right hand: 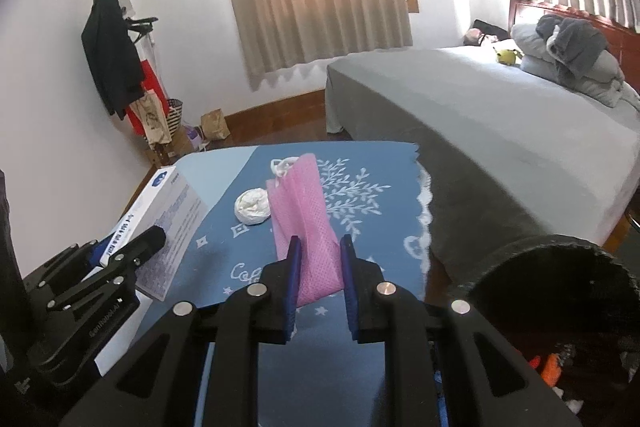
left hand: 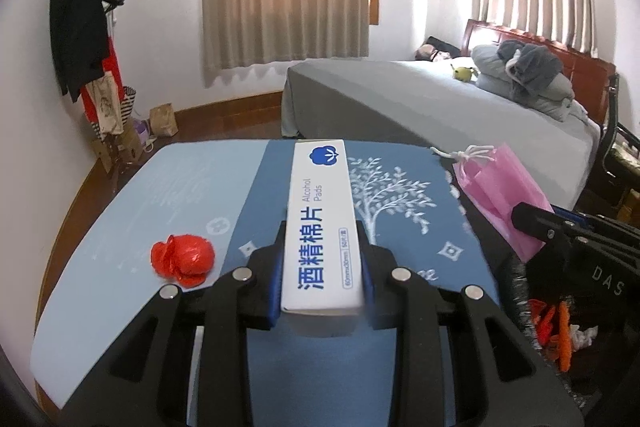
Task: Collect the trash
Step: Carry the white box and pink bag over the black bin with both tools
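My left gripper (left hand: pixel 322 239) is shut on a long white alcohol pads box (left hand: pixel 320 227) and holds it above the blue tablecloth (left hand: pixel 404 227); the box also shows in the right wrist view (right hand: pixel 160 223). A crumpled red wrapper (left hand: pixel 182 259) lies on the table to its left. My right gripper (right hand: pixel 320 247) is shut on a pink mesh bag (right hand: pixel 308 227) with a white cord; the bag shows at the right in the left wrist view (left hand: pixel 500 195). A white crumpled ball (right hand: pixel 253 207) lies on the cloth left of the bag.
A black trash bin (right hand: pixel 560 307) with orange and white scraps inside stands at the table's right side, also in the left wrist view (left hand: pixel 560 327). A grey bed (left hand: pixel 440 99) is beyond the table. A coat rack (left hand: pixel 84 39) and paper bags stand by the far-left wall.
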A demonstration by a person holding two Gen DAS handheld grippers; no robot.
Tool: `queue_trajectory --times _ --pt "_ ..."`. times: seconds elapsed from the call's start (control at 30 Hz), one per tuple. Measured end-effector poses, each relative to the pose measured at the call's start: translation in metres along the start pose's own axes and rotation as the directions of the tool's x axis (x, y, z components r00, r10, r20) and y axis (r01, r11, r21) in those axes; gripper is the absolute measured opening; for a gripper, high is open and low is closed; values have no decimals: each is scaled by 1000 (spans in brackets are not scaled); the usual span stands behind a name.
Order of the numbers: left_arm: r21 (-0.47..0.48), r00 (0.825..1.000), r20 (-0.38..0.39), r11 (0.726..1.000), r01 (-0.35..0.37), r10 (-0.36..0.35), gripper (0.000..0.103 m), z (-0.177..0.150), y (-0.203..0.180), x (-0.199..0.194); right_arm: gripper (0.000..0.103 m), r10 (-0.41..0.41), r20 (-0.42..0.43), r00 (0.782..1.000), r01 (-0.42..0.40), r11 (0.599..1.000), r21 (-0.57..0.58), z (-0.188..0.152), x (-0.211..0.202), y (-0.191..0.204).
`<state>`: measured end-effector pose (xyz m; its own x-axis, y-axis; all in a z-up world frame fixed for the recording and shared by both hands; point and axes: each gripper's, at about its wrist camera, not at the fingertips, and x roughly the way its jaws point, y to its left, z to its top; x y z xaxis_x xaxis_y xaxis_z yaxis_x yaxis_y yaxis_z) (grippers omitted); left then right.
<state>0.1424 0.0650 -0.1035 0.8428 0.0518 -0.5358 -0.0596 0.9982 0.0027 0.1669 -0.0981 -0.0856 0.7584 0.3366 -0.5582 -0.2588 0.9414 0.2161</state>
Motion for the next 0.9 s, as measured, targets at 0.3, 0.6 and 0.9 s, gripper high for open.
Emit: queue_trajectory --times 0.3,0.6,0.9 --pt "18 997 41 998 58 -58 29 10 -27 -24 20 -34 50 998 33 999 15 3 -37 -19" --pt "61 989 68 990 130 -134 29 13 -65 -45 20 -70 101 992 68 997 31 3 -72 -40" --pt "108 976 80 975 196 -205 29 14 -98 -60 20 -123 122 985 115 991 74 -5 -98 -65"
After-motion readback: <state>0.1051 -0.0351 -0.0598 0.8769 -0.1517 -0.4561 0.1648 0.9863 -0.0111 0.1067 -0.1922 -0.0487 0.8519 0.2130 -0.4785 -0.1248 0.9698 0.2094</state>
